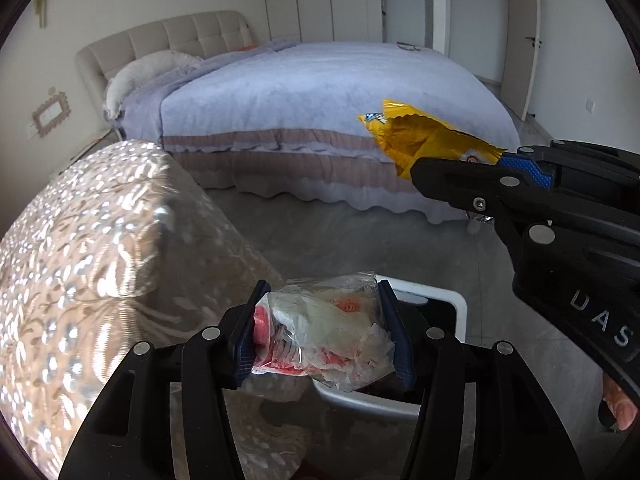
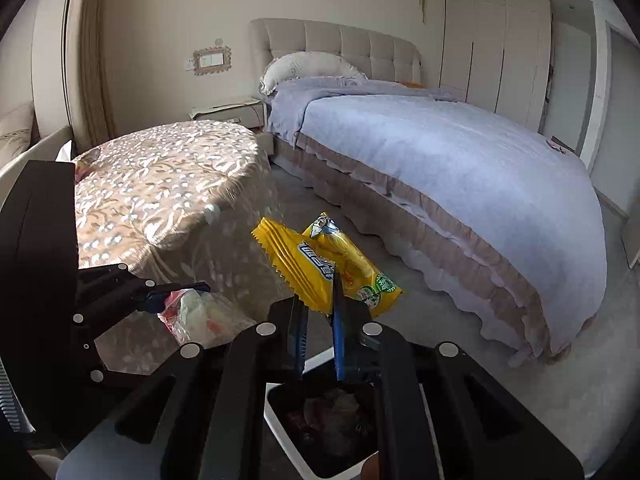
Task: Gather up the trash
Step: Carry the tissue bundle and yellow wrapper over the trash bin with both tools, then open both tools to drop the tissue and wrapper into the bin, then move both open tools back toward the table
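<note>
From the left wrist I see my left gripper clamping a crumpled clear plastic bag directly above a white-rimmed bin. Only the right wrist shows the bin's trash; my right gripper pinches two yellow foil wrappers.

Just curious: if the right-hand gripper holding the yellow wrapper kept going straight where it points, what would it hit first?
Probably the floor between the covered table and the bed; depth is unclear.

Yellow wrapper, lavender bedspread, floral beige tablecloth
</note>
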{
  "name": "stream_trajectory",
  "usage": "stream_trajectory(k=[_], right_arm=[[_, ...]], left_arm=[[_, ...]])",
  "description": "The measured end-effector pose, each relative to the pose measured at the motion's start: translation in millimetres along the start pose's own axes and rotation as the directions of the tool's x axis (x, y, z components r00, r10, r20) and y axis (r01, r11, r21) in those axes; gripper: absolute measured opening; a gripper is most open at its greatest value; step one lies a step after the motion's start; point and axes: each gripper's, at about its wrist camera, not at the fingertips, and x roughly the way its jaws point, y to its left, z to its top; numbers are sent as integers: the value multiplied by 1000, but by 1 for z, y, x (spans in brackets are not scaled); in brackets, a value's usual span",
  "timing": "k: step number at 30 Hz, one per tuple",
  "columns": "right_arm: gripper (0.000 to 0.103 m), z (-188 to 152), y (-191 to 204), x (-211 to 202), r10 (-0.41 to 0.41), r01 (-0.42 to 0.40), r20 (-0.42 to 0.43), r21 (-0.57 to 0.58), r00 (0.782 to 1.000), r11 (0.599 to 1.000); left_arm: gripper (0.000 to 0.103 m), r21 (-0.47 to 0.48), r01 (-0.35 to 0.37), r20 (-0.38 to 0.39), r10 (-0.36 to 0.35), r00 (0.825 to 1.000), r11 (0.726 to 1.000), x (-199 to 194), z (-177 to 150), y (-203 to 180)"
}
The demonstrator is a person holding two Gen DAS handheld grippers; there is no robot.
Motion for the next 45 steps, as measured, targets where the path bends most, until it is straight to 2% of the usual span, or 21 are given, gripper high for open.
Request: stream_trajectory(k=[6, 11, 12, 14, 15, 16, 19, 21, 24, 26, 28, 33, 34, 35, 36, 37, 38, 42, 45], right_arm=[[12, -26, -28, 24, -1, 4, -64, 49, 998, 999], [13, -41, -52, 43, 3, 8, -111, 95, 994, 995], [13, -45, -56, 47, 4, 9, -124, 102, 992, 995], [13, -51, -61, 56, -3, 19, -150, 111, 989, 994], [13, -53, -63, 59, -5, 24, -161, 115, 987, 993], [13, -56, -65, 63, -7, 28, -173, 121, 985, 992], [16, -61, -72, 70, 8, 23, -202, 151, 979, 988], [16, -64, -75, 75, 32, 4, -217, 164, 976, 987], [16, -69, -74, 86, 30, 6, -237, 151, 971, 989], [16, -74, -74, 96, 48, -7, -259, 157, 965, 988], [16, -80, -71, 106, 62, -16, -281, 162, 958, 987], [17, -96, -59, 123, 85, -36, -342, 149, 936, 988], [23, -98, -57, 125, 96, -46, -352, 147, 931, 988], [56, -99, -55, 126, 109, -61, -363, 141, 925, 988], [81, -101, -52, 127, 125, -81, -380, 130, 917, 988], [97, -103, -50, 126, 120, -80, -376, 119, 919, 990], [98, -104, -49, 123, 96, -61, -356, 109, 930, 992], [98, -103, -48, 125, 30, -2, -374, 75, 927, 997], [98, -88, -49, 114, 36, -10, -334, 81, 942, 997]], left_arm=[[54, 51, 50, -77, -46, 996, 997, 44, -3, -30], [54, 56, 129, -148, -119, 982, 990, 82, -7, -43], [58, 44, 157, -159, -148, 976, 987, 89, -7, -44], [89, 8, 213, -193, -207, 959, 977, 106, -8, -41], [99, -8, 229, -210, -225, 951, 973, 113, -9, -41], [99, -14, 235, -219, -233, 948, 972, 118, -10, -41], [99, 17, 196, -268, -185, 946, 980, 130, -13, -48], [99, 55, 180, -272, -159, 949, 982, 127, -16, -51], [98, 159, 86, -259, -43, 965, 983, 114, -25, -46], [98, 200, 31, -229, 15, 973, 979, 103, -27, -39], [98, 205, 0, -192, 40, 981, 979, 89, -25, -33], [98, 148, -80, -82, 93, 992, 986, 64, -12, -16], [98, 147, -105, -60, 114, 992, 984, 62, -9, -15], [98, 150, -117, -41, 124, 991, 982, 58, -6, -15], [98, 152, -121, -32, 127, 991, 981, 57, -3, -16], [98, 150, -125, -23, 130, 991, 981, 55, -2, -15], [98, 147, -126, -14, 129, 992, 981, 53, 0, -14], [98, 133, -129, 26, 127, 992, 983, 41, 5, -12], [98, 106, -133, 57, 127, 990, 985, 24, 11, -7]])
